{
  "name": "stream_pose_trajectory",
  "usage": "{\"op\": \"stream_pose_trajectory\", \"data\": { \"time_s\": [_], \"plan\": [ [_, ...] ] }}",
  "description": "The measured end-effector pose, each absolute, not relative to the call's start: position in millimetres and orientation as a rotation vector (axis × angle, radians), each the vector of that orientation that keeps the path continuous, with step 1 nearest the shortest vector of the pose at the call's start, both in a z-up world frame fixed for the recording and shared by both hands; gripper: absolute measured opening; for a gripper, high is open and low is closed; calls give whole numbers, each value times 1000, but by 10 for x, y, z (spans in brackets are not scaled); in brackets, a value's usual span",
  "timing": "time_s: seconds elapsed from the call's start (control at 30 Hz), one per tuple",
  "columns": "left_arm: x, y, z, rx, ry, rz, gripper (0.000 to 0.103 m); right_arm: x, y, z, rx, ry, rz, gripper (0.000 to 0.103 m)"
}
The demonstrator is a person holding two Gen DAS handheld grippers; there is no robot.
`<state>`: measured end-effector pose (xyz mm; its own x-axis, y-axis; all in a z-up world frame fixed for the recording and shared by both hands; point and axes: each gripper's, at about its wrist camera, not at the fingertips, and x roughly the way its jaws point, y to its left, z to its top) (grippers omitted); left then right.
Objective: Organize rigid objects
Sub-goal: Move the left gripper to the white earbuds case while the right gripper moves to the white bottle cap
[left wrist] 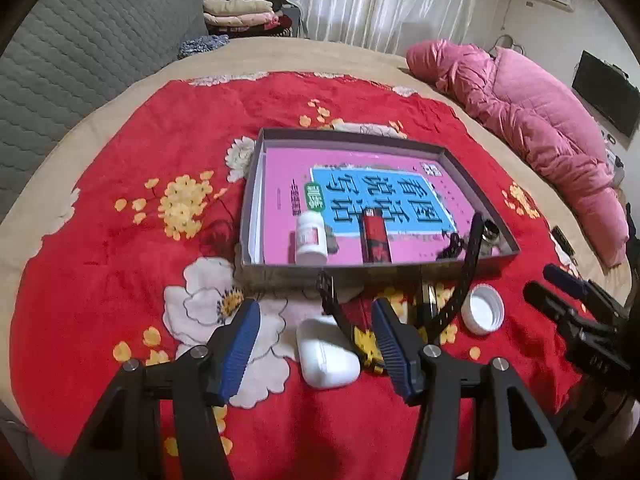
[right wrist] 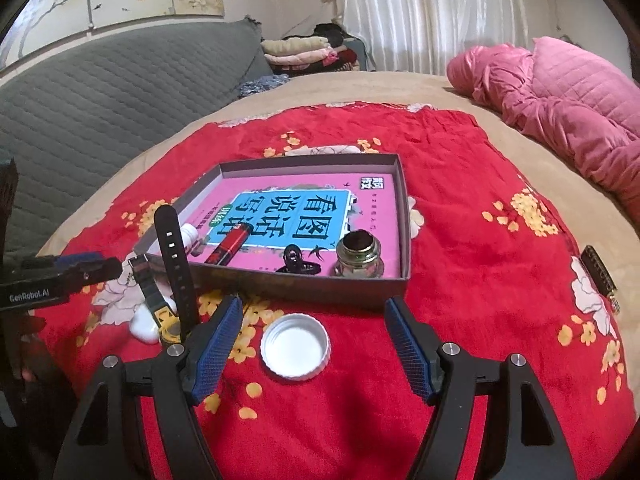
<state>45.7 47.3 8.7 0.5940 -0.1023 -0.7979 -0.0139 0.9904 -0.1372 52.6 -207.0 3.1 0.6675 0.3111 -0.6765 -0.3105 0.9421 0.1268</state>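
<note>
Partway through the tidy-up here on the bed, and the shallow grey box [right wrist: 404,216] is already filling: inside it, on top of a pink-and-blue book [right wrist: 296,210], lie a small white pill bottle [left wrist: 311,238], a red lighter [left wrist: 375,238], a small black item I can't make out [right wrist: 298,262], and a squat glass jar [right wrist: 359,258] standing open in the near right corner. So four small things look sorted, by my reading, and three at least are left out on the red floral blanket [right wrist: 480,240]. The left gripper [left wrist: 316,344] hangs low over a smooth white rounded case [left wrist: 329,356], jaws standing wide with the case between them and the pads not pressing on it, so nothing is held. Just beside that case sits a black wristwatch [left wrist: 448,304] with a yellow-trimmed body, one strap standing up and leaning against the box's front wall, the other curling up beside the case. The right gripper [right wrist: 314,354] has its jaws spread wide too, framing a white screw cap [right wrist: 296,346] that lies open side up, ribbed rim showing, apart from both pads. Off at the blanket's right edge lies a small dark ridged object with a keyring [right wrist: 598,272]; whether it belongs in the job I can't say. Case, watch and cap look like the remaining work.
</note>
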Motion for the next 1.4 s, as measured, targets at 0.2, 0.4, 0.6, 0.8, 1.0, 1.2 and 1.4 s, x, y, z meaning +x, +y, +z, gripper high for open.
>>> {"op": "stream_pose_trajectory", "data": {
  "time_s": [0.2,0.4,0.6,0.8,1.0,1.2,1.4],
  "plan": [
    [384,457,-10,-132,969,-51,58,506,-2092,9,8,785,344,75],
    [359,416,-106,-125,1010,-51,58,486,-2044,-10,-15,798,353,75],
    [348,411,-173,-127,1032,-57,58,461,-1981,-36,-41,808,370,75],
    [357,370,-259,-120,1057,-74,58,460,-1902,-99,-69,831,382,75],
    [367,343,-369,-118,1090,-84,58,466,-1844,-167,-98,850,392,75],
    [361,323,-416,-112,1098,-81,58,489,-1822,-235,-108,872,394,75],
    [368,323,-455,-108,1107,-73,58,516,-1787,-295,-119,891,402,75]
  ]
}}
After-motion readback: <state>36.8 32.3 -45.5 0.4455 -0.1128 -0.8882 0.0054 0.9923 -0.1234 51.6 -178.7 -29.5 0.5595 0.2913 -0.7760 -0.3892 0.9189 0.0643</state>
